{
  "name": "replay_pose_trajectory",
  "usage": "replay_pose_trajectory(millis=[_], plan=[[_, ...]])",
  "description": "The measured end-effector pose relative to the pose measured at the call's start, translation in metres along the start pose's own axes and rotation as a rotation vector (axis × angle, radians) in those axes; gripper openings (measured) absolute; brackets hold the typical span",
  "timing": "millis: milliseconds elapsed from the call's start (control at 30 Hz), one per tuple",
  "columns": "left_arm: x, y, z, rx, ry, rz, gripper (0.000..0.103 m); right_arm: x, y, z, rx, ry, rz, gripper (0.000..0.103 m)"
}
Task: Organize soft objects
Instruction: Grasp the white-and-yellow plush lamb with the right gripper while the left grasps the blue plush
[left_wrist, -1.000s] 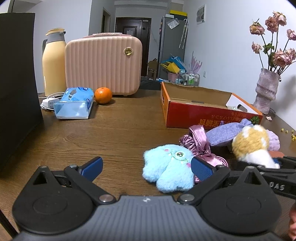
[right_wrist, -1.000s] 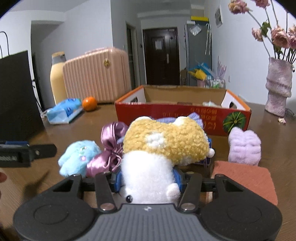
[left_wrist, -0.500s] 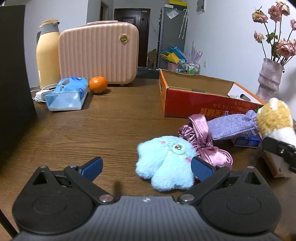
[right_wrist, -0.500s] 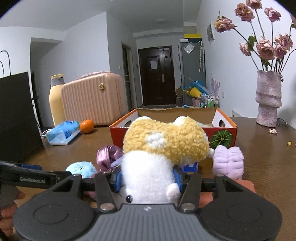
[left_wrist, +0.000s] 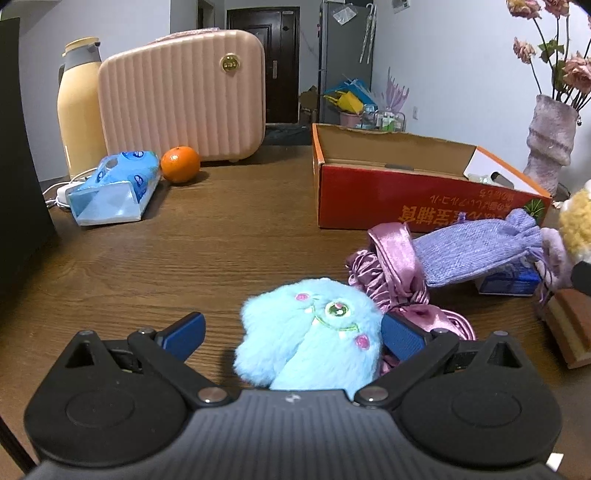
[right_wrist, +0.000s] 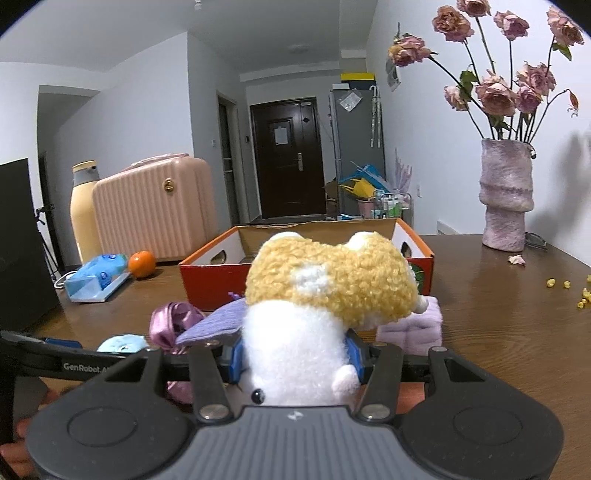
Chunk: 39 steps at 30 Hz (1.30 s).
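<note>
Two grippers work one wooden table (left_wrist: 221, 236). The open cardboard box (left_wrist: 391, 173), probably the collection bin, stands beyond the soft pile. The right gripper (right_wrist: 295, 360), clamped on a yellow-and-white plush (right_wrist: 325, 291), holds it raised facing the box; the left gripper (left_wrist: 295, 332), jaws apart, straddles the blue plush (left_wrist: 314, 336) lying on the table.

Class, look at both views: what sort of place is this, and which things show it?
Probably a lived-in flat: a brown wooden dining table, a dark front door beside a grey fridge, and dried roses in a mauve vase.
</note>
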<state>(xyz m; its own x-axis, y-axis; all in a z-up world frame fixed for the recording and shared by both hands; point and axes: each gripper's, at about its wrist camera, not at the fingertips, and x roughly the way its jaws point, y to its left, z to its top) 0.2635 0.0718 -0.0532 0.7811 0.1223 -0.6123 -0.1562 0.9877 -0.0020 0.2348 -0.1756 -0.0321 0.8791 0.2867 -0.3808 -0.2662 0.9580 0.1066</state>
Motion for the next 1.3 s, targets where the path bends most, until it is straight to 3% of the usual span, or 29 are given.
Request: replay_pose_trajectory(millis=[467, 800, 1300], plan=[[0.019, -0.005, 0.001, 0.029, 0.033, -0.003, 0.103, 0.001, -0.002, -0.002, 0.001, 0.004, -0.017, 0.050], [0.022, -0.002, -0.002, 0.032, 0.072, -0.022, 0.083, 0.002, -0.002, -0.003, -0.004, 0.008, -0.008, 0.050], [0.000, 0.005, -0.001, 0.008, -0.017, -0.009, 0.080, 0.001, -0.002, -0.003, 0.001, -0.003, 0.000, 0.050]])
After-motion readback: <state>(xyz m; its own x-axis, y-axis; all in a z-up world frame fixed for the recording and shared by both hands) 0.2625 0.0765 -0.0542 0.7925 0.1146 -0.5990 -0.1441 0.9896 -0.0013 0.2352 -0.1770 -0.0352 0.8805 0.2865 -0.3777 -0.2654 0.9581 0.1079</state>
